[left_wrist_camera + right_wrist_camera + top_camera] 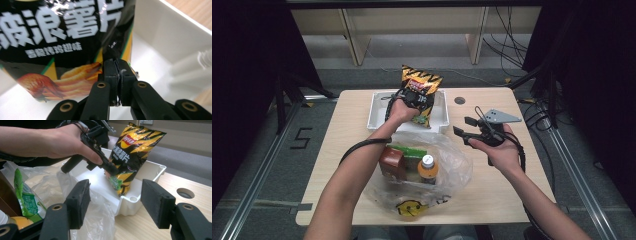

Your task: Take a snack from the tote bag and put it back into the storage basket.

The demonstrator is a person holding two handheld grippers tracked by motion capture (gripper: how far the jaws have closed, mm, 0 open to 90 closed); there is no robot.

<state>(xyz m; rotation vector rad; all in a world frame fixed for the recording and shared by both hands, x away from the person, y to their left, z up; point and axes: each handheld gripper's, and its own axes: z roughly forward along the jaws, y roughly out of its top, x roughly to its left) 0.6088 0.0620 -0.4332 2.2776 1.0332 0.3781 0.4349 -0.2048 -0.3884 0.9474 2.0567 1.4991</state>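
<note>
The chip bag [421, 92] stands upright in the white tray [374, 112], its lower end inside the rim, pinched at one edge by the closed jaws of the left gripper [414, 100]. The tray's near wall touches the clear plastic bag [452, 160] of groceries. Right of both, over bare surface [512, 195], the right gripper [464, 127] hovers, jaws open and empty.

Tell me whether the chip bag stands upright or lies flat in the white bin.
Upright: the chip bag stands on end in the white bin, pinched by the left gripper.
</note>
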